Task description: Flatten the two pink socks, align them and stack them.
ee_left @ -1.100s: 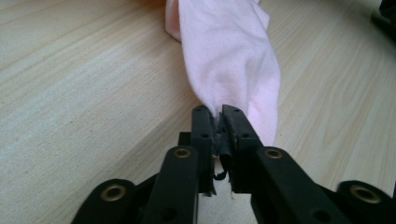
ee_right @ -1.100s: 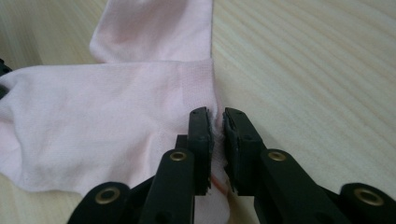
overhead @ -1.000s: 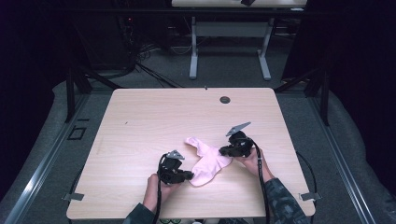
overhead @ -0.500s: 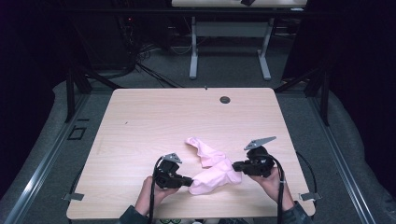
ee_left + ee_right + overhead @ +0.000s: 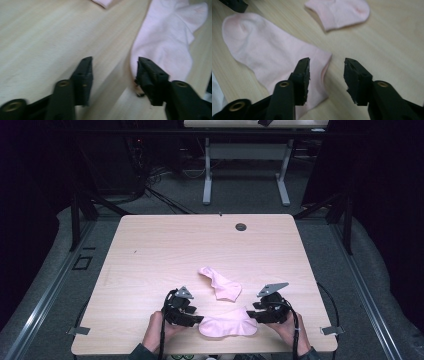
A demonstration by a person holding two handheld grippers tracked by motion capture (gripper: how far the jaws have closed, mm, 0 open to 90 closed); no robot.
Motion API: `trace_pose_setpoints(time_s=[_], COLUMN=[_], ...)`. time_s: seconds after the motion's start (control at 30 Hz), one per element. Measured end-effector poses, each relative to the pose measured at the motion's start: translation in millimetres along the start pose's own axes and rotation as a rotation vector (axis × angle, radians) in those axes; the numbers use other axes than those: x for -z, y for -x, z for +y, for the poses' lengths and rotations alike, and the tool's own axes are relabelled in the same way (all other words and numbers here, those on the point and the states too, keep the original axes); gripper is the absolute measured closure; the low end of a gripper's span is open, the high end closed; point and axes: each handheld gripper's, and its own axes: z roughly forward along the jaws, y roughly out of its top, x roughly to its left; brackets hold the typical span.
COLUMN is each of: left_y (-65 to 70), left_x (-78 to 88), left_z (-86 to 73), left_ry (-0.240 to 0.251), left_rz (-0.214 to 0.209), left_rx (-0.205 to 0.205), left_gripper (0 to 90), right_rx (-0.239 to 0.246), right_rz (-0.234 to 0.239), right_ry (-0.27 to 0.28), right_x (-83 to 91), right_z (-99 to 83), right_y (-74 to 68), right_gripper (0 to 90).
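Now my two grippers have both just been opening, and nothing is pinched in either one. My left gripper [image 5: 199, 319] sits at one end of the near pink sock [image 5: 229, 327], and my right gripper [image 5: 250, 314] sits at the other end. I think I pulled the sock out long between them so it would lie flat, and then let go. It rests near my edge of the table [image 5: 150, 250].

The second pink sock [image 5: 221, 284] lies a bit farther from me, apart from the near one. I guess it waits there so the two can be put together as a pair.

From the high view I can see both socks whole and how they sit next to each other. The left gripper view shows my jaws spread, with the sock's edge just touching the right jaw and bare wood between them. The right gripper view shows the other end lying flat under my left jaw, with that jaw not squeezing it. It also shows the second sock's rounded end up close.
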Motion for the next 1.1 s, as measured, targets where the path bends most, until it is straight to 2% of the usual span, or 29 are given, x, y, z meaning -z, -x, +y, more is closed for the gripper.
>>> trace_pose_setpoints(time_s=[0.07,0.17,0.2,0.23,0.27,0.33,0.4,0.5,0.57,0.6,0.83,0.87,0.9,0.97,1.0,1.07,1.1], left_y=[-4.3,-11.2,-14.3,-16.1,-17.8,-23.5,-26.7,-30.0,-32.1,-32.7,-35.1,-35.1,-34.8,-34.6,-34.5,-34.5,-34.2], left_x=[2.9,6.4,7.8,8.3,8.8,10.7,11.3,11.8,12.5,12.6,11.8,12.0,12.0,12.1,12.0,13.0,13.3], left_z=[-0.3,-1.2,-1.4,-1.6,-1.8,-2.7,-3.6,-4.8,-5.5,-5.7,-4.4,-3.9,-3.6,-3.2,-3.2,-2.6,-2.6], left_ry=[0.033,0.071,0.081,0.092,0.095,0.110,0.120,0.121,0.126,0.128,0.128,0.127,0.131,0.136,0.142,0.140,0.143], left_rz=[0.045,0.088,0.116,0.135,0.140,0.163,0.154,0.170,0.175,0.176,0.177,0.180,0.183,0.187,0.185,0.190,0.188], left_rx=[-0.008,-0.021,-0.025,-0.026,-0.028,-0.026,-0.019,-0.020,-0.018,-0.015,-0.018,-0.024,-0.030,-0.033,-0.030,-0.035,-0.033], left_gripper=[34.9,24.3,22.3,17.2,17.2,15.0,13.6,10.7,10.5,10.5,11.2,11.6,11.6,12.6,12.7,13.4,13.7], right_rx=[0.040,0.149,0.168,0.223,0.223,0.285,0.313,0.345,0.358,0.358,0.335,0.325,0.327,0.331,0.335,0.316,0.298], right_rz=[-0.005,-0.023,-0.022,-0.022,-0.022,-0.041,-0.023,-0.025,-0.046,-0.046,-0.068,-0.063,-0.068,-0.080,-0.077,-0.065,-0.042], right_ry=[0.033,0.058,0.060,0.063,0.063,0.036,0.014,-0.021,-0.050,-0.050,-0.067,-0.048,-0.059,-0.045,-0.051,-0.026,-0.013], right_x=[1.4,-2.8,-5.5,-16.6,-16.6,-31.2,-45.8,-62.3,-76.2,-76.2,-82.7,-83.7,-82.7,-82.9,-82.4,-80.1,-74.2], right_z=[5.8,24.0,29.0,43.5,43.5,57.2,66.5,74.1,77.3,77.3,75.5,74.4,74.4,72.2,72.4,71.6,72.0], right_y=[-0.4,-3.1,-4.1,-9.2,-9.2,-14.2,-17.3,-18.0,-17.1,-17.1,-8.6,-7.7,-7.2,-6.6,-6.0,-6.4,-6.9], right_gripper=[52.4,47.9,46.6,46.8,46.8,48.2,49.3,51.0,54.5,54.5,68.9,72.1,75.9,82.3,83.6,84.9,85.2])
